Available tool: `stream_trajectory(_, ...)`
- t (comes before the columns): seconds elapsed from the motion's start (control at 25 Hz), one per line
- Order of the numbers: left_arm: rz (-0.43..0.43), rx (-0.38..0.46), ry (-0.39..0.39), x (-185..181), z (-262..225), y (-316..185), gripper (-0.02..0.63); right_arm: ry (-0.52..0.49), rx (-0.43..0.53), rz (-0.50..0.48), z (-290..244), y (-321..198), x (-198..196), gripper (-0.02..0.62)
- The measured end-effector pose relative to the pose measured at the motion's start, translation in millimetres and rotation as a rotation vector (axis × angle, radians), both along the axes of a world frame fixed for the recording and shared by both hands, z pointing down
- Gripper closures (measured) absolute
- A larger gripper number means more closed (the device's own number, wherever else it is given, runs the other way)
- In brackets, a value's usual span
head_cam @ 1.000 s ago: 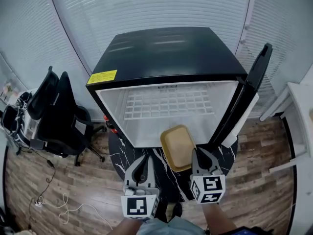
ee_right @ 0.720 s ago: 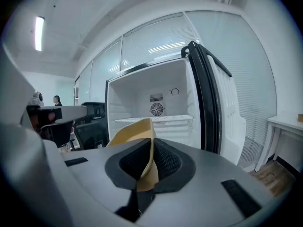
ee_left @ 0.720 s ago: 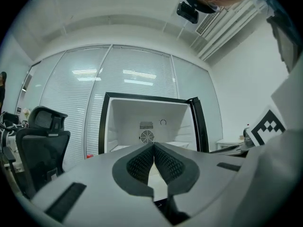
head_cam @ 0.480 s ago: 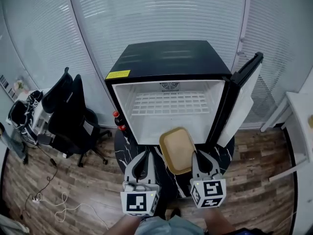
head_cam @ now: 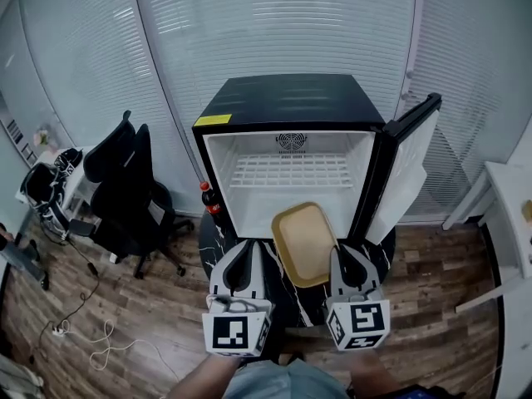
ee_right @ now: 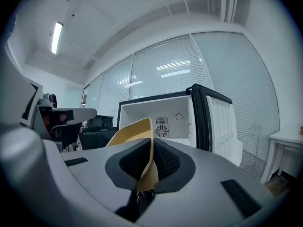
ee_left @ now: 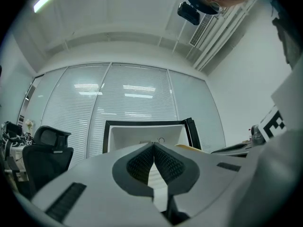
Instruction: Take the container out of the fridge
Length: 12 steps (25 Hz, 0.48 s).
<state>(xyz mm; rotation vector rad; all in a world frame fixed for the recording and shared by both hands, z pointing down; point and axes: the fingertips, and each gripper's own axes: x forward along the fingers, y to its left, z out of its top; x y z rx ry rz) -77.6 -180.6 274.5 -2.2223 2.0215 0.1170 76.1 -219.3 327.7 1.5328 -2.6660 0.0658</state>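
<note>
The right gripper holds a mustard-yellow, shallow rectangular container with rounded corners and a raised rim. It looks like thin plastic, and its inside is plain and holds nothing. In the right gripper view the jaws of the right gripper are pinched on the container's thin wall, which stands upright between the two ribbed black pads. The rest of the container spreads forward and to the left.

The container is outside the small black fridge, just in front of its open white compartment. It hangs above a dark marbled tabletop. Its far end points toward the fridge's lower front edge.

The left gripper is beside the container on the left, apart from it. In its own view the left gripper's ribbed pads meet with nothing between them.

The fridge door stands open on the right, showing its white inner lining. Inside are a white wire shelf and a round fan vent at the top of the back wall. A yellow label sits on the fridge's front left top corner.

A dark bottle with a red cap stands just left of the fridge, and a black office chair is further left on the wooden floor.
</note>
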Motion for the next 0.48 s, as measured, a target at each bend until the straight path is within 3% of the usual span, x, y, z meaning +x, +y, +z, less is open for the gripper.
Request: stream_trajectory(0.48, -0.017, 0.039, -0.01, -2.4, -19.7, 4.3, 0.588, -0.004, 0.058, -0.034, -12.5, 11.7, -3.2, 0.565)
